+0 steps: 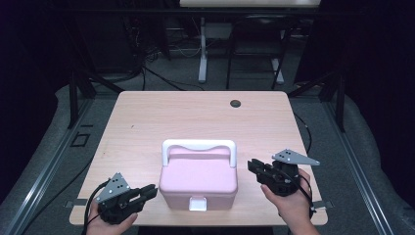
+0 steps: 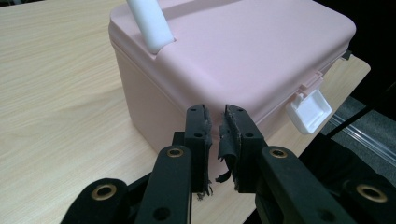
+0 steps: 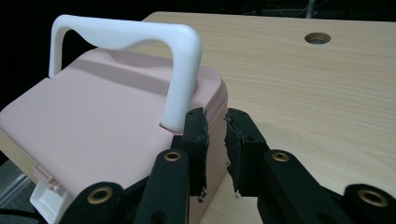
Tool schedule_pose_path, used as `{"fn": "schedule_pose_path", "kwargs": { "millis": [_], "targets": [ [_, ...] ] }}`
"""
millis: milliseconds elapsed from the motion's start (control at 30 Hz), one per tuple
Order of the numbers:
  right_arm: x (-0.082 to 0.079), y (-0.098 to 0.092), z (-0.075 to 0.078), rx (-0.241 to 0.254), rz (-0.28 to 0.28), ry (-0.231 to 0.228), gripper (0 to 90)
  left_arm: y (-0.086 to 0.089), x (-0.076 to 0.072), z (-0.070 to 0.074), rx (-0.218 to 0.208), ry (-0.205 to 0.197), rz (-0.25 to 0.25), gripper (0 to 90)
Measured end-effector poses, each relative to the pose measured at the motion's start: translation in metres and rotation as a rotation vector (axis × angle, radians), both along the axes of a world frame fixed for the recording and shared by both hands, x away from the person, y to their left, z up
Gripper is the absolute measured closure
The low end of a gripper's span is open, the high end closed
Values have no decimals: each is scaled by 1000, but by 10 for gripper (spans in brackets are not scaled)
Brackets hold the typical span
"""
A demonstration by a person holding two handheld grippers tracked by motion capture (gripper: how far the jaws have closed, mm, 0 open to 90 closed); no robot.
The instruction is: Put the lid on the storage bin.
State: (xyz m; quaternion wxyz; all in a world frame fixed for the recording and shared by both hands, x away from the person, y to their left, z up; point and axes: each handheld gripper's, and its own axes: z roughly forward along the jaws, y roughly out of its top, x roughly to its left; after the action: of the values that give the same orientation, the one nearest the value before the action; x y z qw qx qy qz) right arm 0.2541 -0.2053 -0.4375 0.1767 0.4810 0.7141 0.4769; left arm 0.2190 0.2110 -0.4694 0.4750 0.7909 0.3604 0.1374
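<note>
Pink box (image 1: 198, 178): smooth matte plastic, rounded corners, white arched handle (image 1: 198, 145) upright, white latch (image 1: 197, 202) on its front face. It sits on the pale wood-grain table (image 1: 147, 117) near the 6 o'clock edge. Left gripper (image 1: 150, 191) at the box's 8 o'clock, right gripper (image 1: 253, 166) at 3 o'clock; both jaw pairs narrow, nothing between them. Pad rubber frayed. Box contents hidden by the lid.

Pink lidded box (image 1: 198, 182), white handle (image 1: 198, 146) upright, white latch (image 1: 197, 203) shut, near table edge
</note>
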Motion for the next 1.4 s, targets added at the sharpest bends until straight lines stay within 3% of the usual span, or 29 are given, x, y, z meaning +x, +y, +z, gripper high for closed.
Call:
{"fn": "schedule_pose_path", "kwargs": {
  "millis": [367, 667, 933, 1033, 1167, 1400],
  "targets": [
    [-1, -4, -1, 6, -10, -2, 778, 4, 5, 4, -5, -10, 19, 778],
    [1, -7, -3, 7, -22, -1, 778, 8, 15, 12, -14, -34, 53, 699],
    [2, -11, -6, 9, -41, 8, 778, 13, 26, 13, -18, -29, 86, 674],
    [3, -13, -8, 9, -49, 13, 778, 16, 32, 12, -22, -35, 104, 663],
    [4, -15, -11, 1, -63, 17, 774, 20, 43, 9, -25, -14, 136, 637],
    [5, -18, -19, -7, -89, 6, 762, 24, 56, 0, -26, -26, 182, 603]
  ]
}}
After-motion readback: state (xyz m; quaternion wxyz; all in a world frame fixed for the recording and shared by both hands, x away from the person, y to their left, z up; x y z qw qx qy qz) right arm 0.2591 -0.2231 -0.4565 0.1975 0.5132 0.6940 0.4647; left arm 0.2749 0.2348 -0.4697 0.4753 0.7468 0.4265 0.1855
